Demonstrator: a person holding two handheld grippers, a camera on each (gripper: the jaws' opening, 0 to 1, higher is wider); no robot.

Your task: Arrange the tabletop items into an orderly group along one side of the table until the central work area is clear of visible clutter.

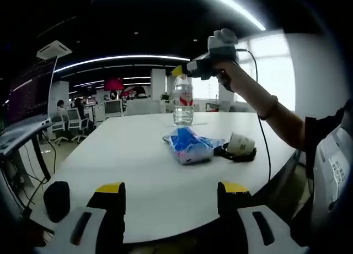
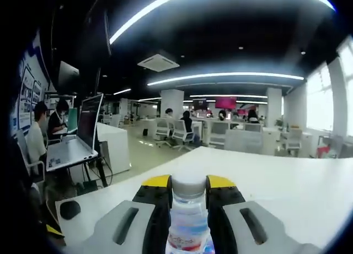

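Across the left gripper view spreads a broad white table with rounded corners, its near half bare. The left claw hovers over the near edge at 6 o'clock, its yellow-tipped jaws wide apart and holding nothing. Toward 12 o'clock a clear water bottle with a red-and-white label stands upright, and the right claw, held in a person's hand, grips it near the neck. Nearer, at about 1 o'clock, a blue snack bag lies flat; just beside it at 2 o'clock sits a pale cup-like thing tipped on its side atop a black cable (too small to tell exactly what it is). A black mouse rests at the table's corner at 8 o'clock.

Seen in the right gripper view, the right claw is clamped on the water bottle, cap between the yellow tips. Beyond stretches an open office: strip lights on a dark ceiling, white chairs, and an open laptop at 9 o'clock.
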